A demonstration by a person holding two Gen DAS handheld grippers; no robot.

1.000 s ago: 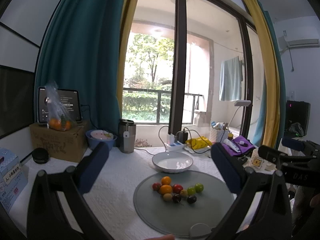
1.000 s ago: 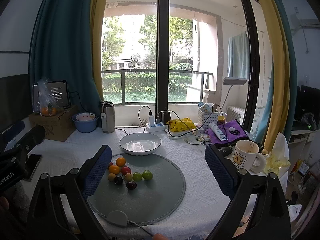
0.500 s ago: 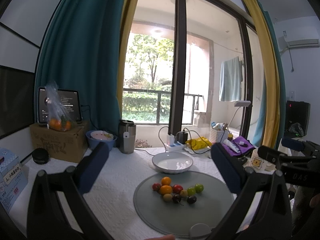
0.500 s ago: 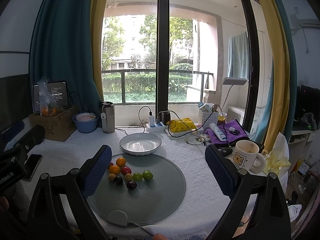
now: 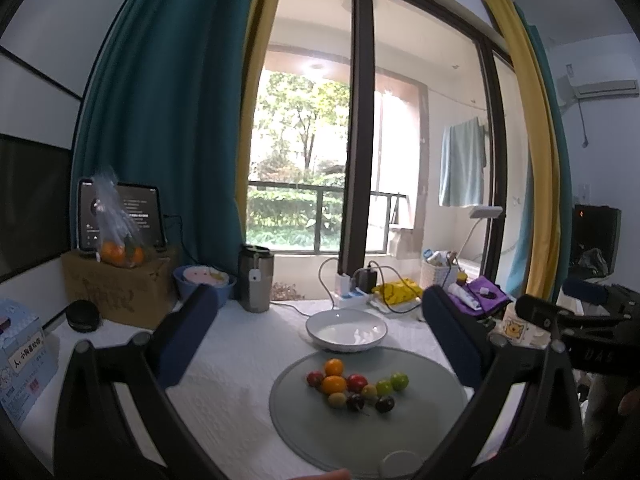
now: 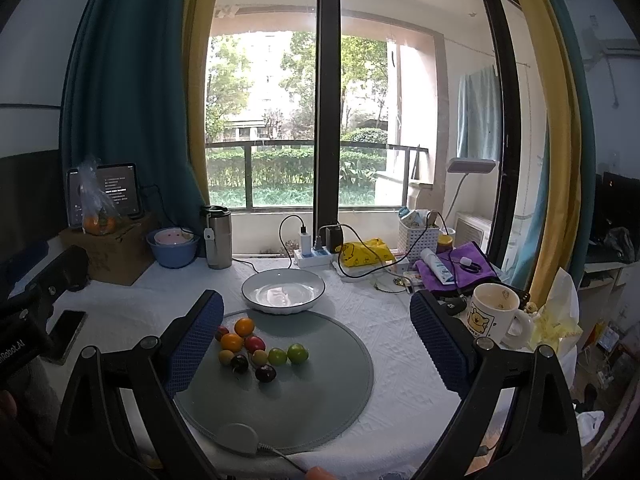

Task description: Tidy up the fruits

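While both claws hang spread wide and empty above the near table edge, the left gripper (image 5: 320, 332) and right gripper (image 6: 316, 332) frame the round grey mat (image 6: 320, 400). The fruits (image 6: 256, 350) cluster on the mat's left half. Just beyond the mat sits the empty white bowl (image 6: 283, 293); right of it a mug (image 6: 494, 316); behind it, cables and a power strip (image 6: 314, 257).

I'm in a lived-in home: beyond my tongs a balcony window (image 6: 320, 120) hung with teal curtains (image 6: 132, 100), a towel (image 6: 478, 112) drying outside. The counter (image 6: 396, 344) ahead wears a white cloth, crowded with a bear mug (image 6: 492, 316), thermos (image 6: 218, 236), power strip (image 6: 314, 256), and an air conditioner (image 5: 600, 86) upper right.
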